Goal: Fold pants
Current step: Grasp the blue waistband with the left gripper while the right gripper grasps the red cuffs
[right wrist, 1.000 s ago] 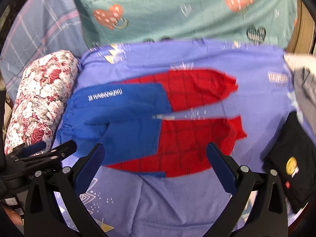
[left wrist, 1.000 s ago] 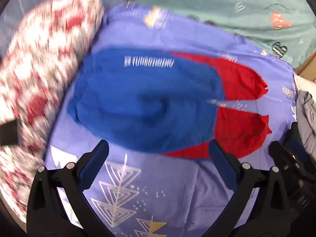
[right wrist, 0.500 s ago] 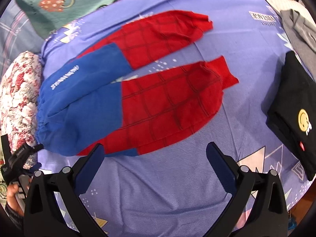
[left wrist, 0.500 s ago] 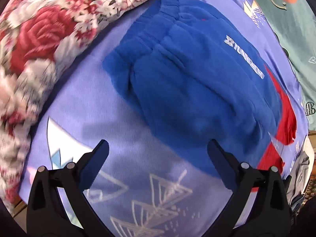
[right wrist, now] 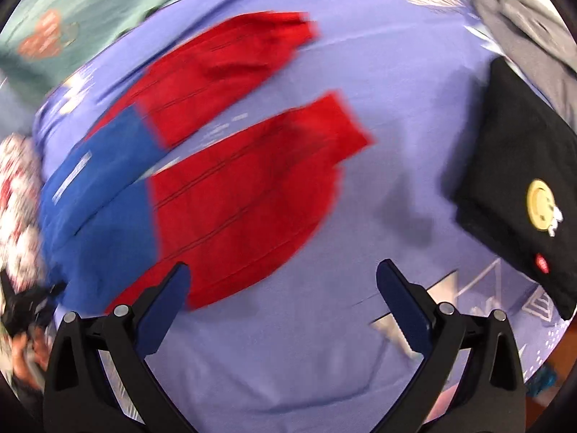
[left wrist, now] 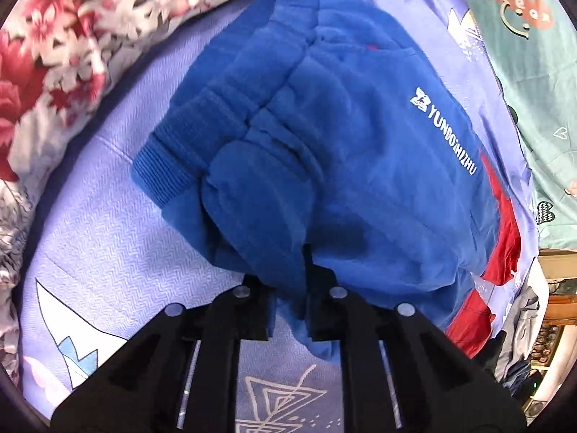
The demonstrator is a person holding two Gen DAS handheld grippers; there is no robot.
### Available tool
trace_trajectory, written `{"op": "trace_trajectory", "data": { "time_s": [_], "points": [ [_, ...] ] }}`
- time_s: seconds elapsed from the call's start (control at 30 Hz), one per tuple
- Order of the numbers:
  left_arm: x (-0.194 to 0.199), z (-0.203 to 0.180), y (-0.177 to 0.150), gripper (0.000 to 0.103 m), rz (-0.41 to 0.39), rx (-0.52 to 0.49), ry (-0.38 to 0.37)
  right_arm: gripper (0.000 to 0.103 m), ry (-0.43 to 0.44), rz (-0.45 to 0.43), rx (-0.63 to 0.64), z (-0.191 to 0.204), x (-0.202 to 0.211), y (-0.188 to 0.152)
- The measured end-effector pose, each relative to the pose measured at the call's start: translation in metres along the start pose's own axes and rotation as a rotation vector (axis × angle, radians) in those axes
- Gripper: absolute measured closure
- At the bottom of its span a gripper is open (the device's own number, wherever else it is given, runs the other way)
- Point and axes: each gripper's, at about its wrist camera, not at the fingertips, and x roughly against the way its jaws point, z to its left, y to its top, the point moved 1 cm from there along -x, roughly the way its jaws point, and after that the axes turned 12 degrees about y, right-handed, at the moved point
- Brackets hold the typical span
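Observation:
The pants [left wrist: 324, 137] have a blue top with white lettering and red legs [right wrist: 245, 195]; they lie spread on a purple bedsheet [left wrist: 93, 238]. My left gripper [left wrist: 290, 288] is shut on the near blue edge of the pants close to the ribbed waistband [left wrist: 169, 158], with cloth bunched between the fingers. My right gripper [right wrist: 281, 299] is open and empty, above the sheet just in front of the nearer red leg. The left gripper also shows at the left edge of the right wrist view [right wrist: 29, 303]. The right wrist view is motion-blurred.
A floral pillow [left wrist: 54, 57] lies left of the waistband. A folded black garment with a yellow smiley [right wrist: 519, 187] and grey clothes [right wrist: 523, 11] lie at the right. A teal blanket with hearts [left wrist: 541, 72] lies beyond the pants.
My left gripper has moved onto the pants' blue edge and shut on it. My right gripper has come lower and closer to the nearer red leg, still open.

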Motion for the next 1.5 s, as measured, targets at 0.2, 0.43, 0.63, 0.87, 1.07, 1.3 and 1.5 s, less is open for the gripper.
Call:
{"op": "trace_trajectory", "data": {
  "time_s": [0.2, 0.43, 0.63, 0.87, 1.07, 1.3, 1.5],
  "points": [
    [0.013, -0.004, 0.001, 0.092, -0.025, 0.014, -0.005, 0.003, 0.052, -0.032, -0.046, -0.043, -0.012, 0.036],
    [0.018, -0.007, -0.001, 0.092, -0.047, 0.021, 0.0, 0.036, 0.112, 0.037, -0.056, -0.035, -0.055, 0.052],
    [0.033, -0.014, -0.004, 0.093, -0.087, 0.032, 0.001, 0.092, 0.182, 0.047, -0.021, -0.023, -0.046, 0.069],
    [0.107, -0.025, -0.035, 0.093, -0.172, -0.085, -0.02, 0.092, 0.189, -0.017, 0.033, -0.028, 0.065, 0.073],
    [0.053, -0.022, -0.076, 0.078, -0.013, -0.166, 0.126, 0.075, 0.065, 0.131, 0.001, -0.065, 0.036, 0.031],
    [0.057, 0.016, -0.072, 0.025, -0.041, -0.071, 0.148, 0.046, -0.163, 0.004, 0.165, -0.051, 0.034, 0.018],
    [0.059, 0.053, -0.06, 0.026, -0.049, 0.023, 0.132, 0.046, 0.083, 0.064, 0.238, -0.013, 0.019, 0.012]
  ]
}}
